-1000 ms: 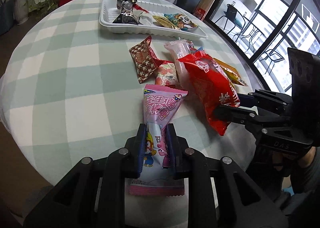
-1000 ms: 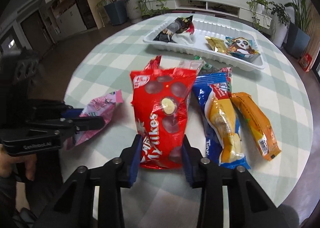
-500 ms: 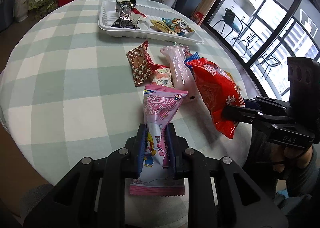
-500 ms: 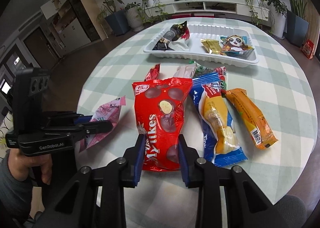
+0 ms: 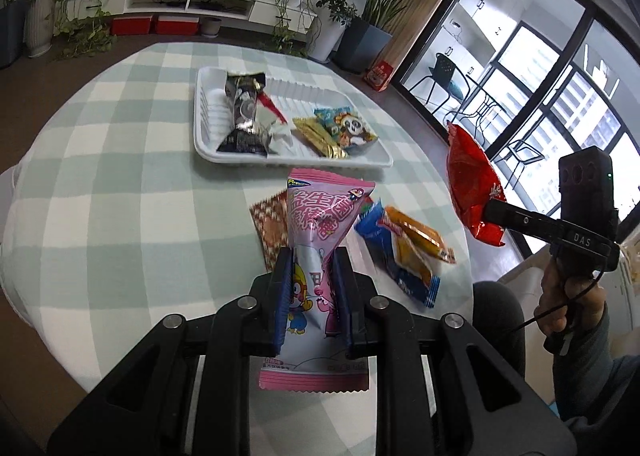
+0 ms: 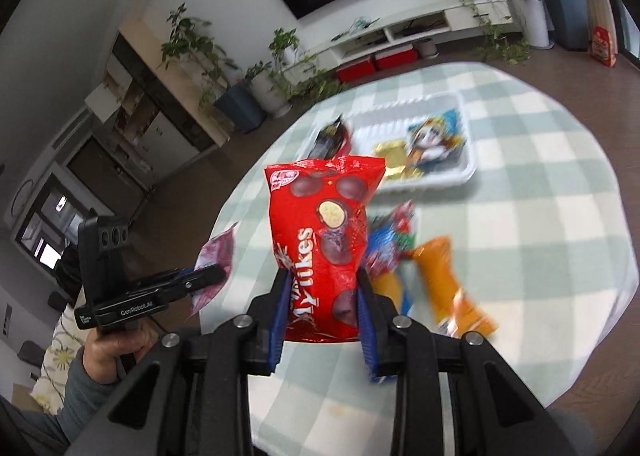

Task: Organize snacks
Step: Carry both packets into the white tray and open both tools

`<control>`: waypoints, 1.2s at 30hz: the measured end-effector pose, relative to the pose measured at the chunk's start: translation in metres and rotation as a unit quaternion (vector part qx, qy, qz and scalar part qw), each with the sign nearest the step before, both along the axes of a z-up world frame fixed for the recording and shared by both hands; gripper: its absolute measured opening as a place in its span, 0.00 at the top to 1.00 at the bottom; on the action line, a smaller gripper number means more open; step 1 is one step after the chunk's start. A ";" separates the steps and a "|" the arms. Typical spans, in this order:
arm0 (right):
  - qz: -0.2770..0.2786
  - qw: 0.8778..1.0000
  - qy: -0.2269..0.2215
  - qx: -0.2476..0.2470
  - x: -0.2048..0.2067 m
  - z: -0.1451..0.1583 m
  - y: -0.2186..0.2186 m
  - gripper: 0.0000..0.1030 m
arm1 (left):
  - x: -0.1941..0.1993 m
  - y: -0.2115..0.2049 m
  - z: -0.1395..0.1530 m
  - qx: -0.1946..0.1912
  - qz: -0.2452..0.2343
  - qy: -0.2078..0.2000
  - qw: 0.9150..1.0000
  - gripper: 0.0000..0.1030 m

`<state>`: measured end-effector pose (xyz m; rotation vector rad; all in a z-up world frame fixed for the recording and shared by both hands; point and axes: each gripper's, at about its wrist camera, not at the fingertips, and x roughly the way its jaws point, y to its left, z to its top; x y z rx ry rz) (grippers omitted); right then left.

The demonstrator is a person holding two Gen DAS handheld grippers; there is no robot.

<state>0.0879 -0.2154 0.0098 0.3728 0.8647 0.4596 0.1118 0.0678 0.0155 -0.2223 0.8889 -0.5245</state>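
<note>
Crinkly foil in both grips. My left gripper (image 5: 311,292) was clamped on the pink snack packet (image 5: 320,240) about a third of the way up from its bottom seam, the top flaring out toward centre frame. My right gripper (image 6: 323,308) was clamped low on the red Mylikes bag (image 6: 322,232), which stood upright over the middle of the right wrist view. Both bags hung clear of the checked tablecloth (image 5: 120,184).

White tray (image 5: 208,128) sat in the upper middle of the left wrist view, already holding a black wrapper (image 5: 242,112), a gold bar (image 5: 318,136) and a panda packet (image 5: 352,130). Loose on the cloth below it: a brown patterned packet (image 5: 270,228), a blue packet (image 5: 400,268) and an orange bar (image 5: 416,234).

Risks, as I judged them:
- Red bag held by its lower edge only; contents sat above the grip. A fast swing could make it flop over or slide out of the pads.
- Pink packet was slick and pinched on a narrow strip; it could twist as it was carried.
- Open tray space looked limited, mostly at the far side and between the black wrapper and gold bar. Two bulky bags dropped together could overhang the rim or push the panda packet off.
- Both grippers heading for one tray could collide.
- Right wrist view was blurred around the tray, so aim there was uncertain.
</note>
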 end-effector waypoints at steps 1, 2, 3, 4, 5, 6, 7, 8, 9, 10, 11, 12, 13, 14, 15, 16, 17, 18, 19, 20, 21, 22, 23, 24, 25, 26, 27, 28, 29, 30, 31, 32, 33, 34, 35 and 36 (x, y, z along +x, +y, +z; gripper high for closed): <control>-0.010 1.000 -0.007 -0.002 0.007 0.007 -0.007 0.68 | 0.009 0.000 0.006 0.001 0.001 -0.006 1.000 0.82; -0.019 1.000 -0.015 -0.005 0.015 0.013 -0.013 0.68 | 0.020 -0.001 0.012 0.005 0.002 -0.013 1.000 0.82; -0.026 0.999 -0.021 -0.007 0.022 0.019 -0.018 0.68 | 0.030 -0.002 0.018 0.007 0.002 -0.018 1.000 0.82; -0.032 0.999 -0.027 -0.006 0.032 0.024 -0.022 0.68 | 0.042 -0.003 0.023 0.009 0.001 -0.022 1.000 0.82; -0.035 0.999 -0.029 -0.005 0.040 0.028 -0.025 0.68 | 0.054 -0.005 0.027 0.007 0.001 -0.024 1.000 0.82; -0.037 0.999 -0.031 -0.006 0.049 0.031 -0.027 0.68 | 0.067 -0.008 0.030 0.003 -0.002 -0.023 1.000 0.82; -0.038 0.999 -0.033 -0.009 0.059 0.033 -0.027 0.68 | 0.081 -0.013 0.034 0.002 -0.005 -0.025 1.000 0.82; -0.039 0.998 -0.036 -0.016 0.070 0.035 -0.025 0.68 | 0.093 -0.019 0.038 0.007 -0.008 -0.027 1.000 0.82; -0.039 0.998 -0.038 -0.022 0.082 0.037 -0.023 0.68 | 0.105 -0.026 0.040 0.013 -0.012 -0.029 0.999 0.82; -0.039 0.998 -0.038 -0.025 0.089 0.037 -0.023 0.68 | 0.118 -0.033 0.042 0.018 -0.015 -0.029 0.999 0.82; -0.038 0.998 -0.037 -0.029 0.100 0.036 -0.020 0.68 | 0.128 -0.040 0.042 0.023 -0.018 -0.029 0.999 0.82; -0.037 0.998 -0.035 -0.030 0.106 0.033 -0.021 0.68 | 0.139 -0.047 0.042 0.027 -0.020 -0.029 0.999 0.82; -0.035 0.998 -0.032 -0.034 0.116 0.031 -0.019 0.68 | 0.150 -0.054 0.041 0.030 -0.022 -0.026 0.999 0.82; -0.032 0.998 -0.029 -0.039 0.126 0.027 -0.016 0.68 | 0.163 -0.061 0.039 0.031 -0.024 -0.021 0.999 0.82; -0.030 0.998 -0.025 -0.043 0.134 0.024 -0.014 0.68 | 0.171 -0.067 0.037 0.034 -0.024 -0.020 0.999 0.82; -0.028 0.998 -0.019 -0.046 0.143 0.019 -0.011 0.68 | 0.180 -0.072 0.035 0.037 -0.024 -0.019 0.999 0.82; -0.026 0.998 -0.014 -0.047 0.149 0.015 -0.009 0.68 | 0.189 -0.077 0.032 0.040 -0.023 -0.018 0.999 0.82; -0.024 0.998 -0.009 -0.049 0.155 0.011 -0.007 0.68 | 0.198 -0.082 0.030 0.046 -0.021 -0.017 0.999 0.82; -0.022 0.998 -0.003 -0.053 0.163 0.006 -0.004 0.68 | 0.204 -0.084 0.025 0.050 -0.020 -0.016 0.998 0.82; -0.021 0.998 0.002 -0.058 0.169 0.001 -0.002 0.68 | 0.212 -0.089 0.021 0.057 -0.019 -0.013 0.998 0.82; -0.020 0.998 0.008 -0.061 0.175 -0.003 0.000 0.68 | 0.219 -0.091 0.015 0.062 -0.018 -0.011 0.998 0.82; -0.019 0.998 0.016 -0.065 0.182 -0.009 0.002 0.68 | 0.225 -0.094 0.009 0.069 -0.017 -0.007 0.997 0.82; -0.018 0.997 0.023 -0.069 0.189 -0.014 0.003 0.68 | 0.231 -0.098 0.002 0.076 -0.018 -0.001 0.997 0.82; -0.018 0.997 0.027 -0.072 0.193 -0.019 0.004 0.68 | 0.236 -0.101 -0.006 0.084 -0.018 0.001 0.996 0.82; -0.016 0.996 0.034 -0.077 0.198 -0.025 0.005 0.68 | 0.240 -0.105 -0.012 0.096 -0.017 0.003 0.995 0.82; -0.017 0.996 0.039 -0.081 0.202 -0.028 0.006 0.68 | 0.242 -0.105 -0.018 0.102 -0.014 0.004 0.995 0.82; -0.017 0.995 0.041 -0.085 0.205 -0.031 0.007 0.68 | 0.247 -0.106 -0.025 0.107 -0.012 0.007 0.994 0.82; -0.016 0.995 0.043 -0.092 0.207 -0.034 0.009 0.68 | 0.248 -0.106 -0.030 0.109 -0.011 0.010 0.994 0.82; -0.016 0.994 0.045 -0.098 0.209 -0.037 0.010 0.68 | 0.251 -0.108 -0.035 0.112 -0.011 0.014 0.994 0.82; -0.015 0.993 0.048 -0.103 0.211 -0.040 0.011 0.68 | 0.252 -0.108 -0.040 0.115 -0.011 0.016 0.993 0.81; -0.014 0.993 0.051 -0.106 0.214 -0.043 0.011 0.68 | 0.253 -0.109 -0.044 0.118 -0.011 0.018 0.993 0.80; -0.013 0.993 0.056 -0.107 0.217 -0.047 0.011 0.68 | 0.253 -0.111 -0.046 0.122 -0.011 0.018 0.992 0.80; -0.013 0.992 0.061 -0.108 0.219 -0.049 0.012 0.68 | 0.253 -0.110 -0.048 0.124 -0.012 0.017 0.992 0.80; -0.012 0.992 0.063 -0.108 0.220 -0.051 0.013 0.68 | 0.252 -0.110 -0.048 0.125 -0.012 0.017 0.992 0.80; -0.009 0.992 0.065 -0.109 0.221 -0.052 0.014 0.68 | 0.252 -0.110 -0.049 0.127 -0.012 0.017 0.992 0.80; -0.006 0.991 0.064 -0.114 0.222 -0.053 0.017 0.67 | 0.252 -0.109 -0.049 0.127 -0.012 0.016 0.992 0.79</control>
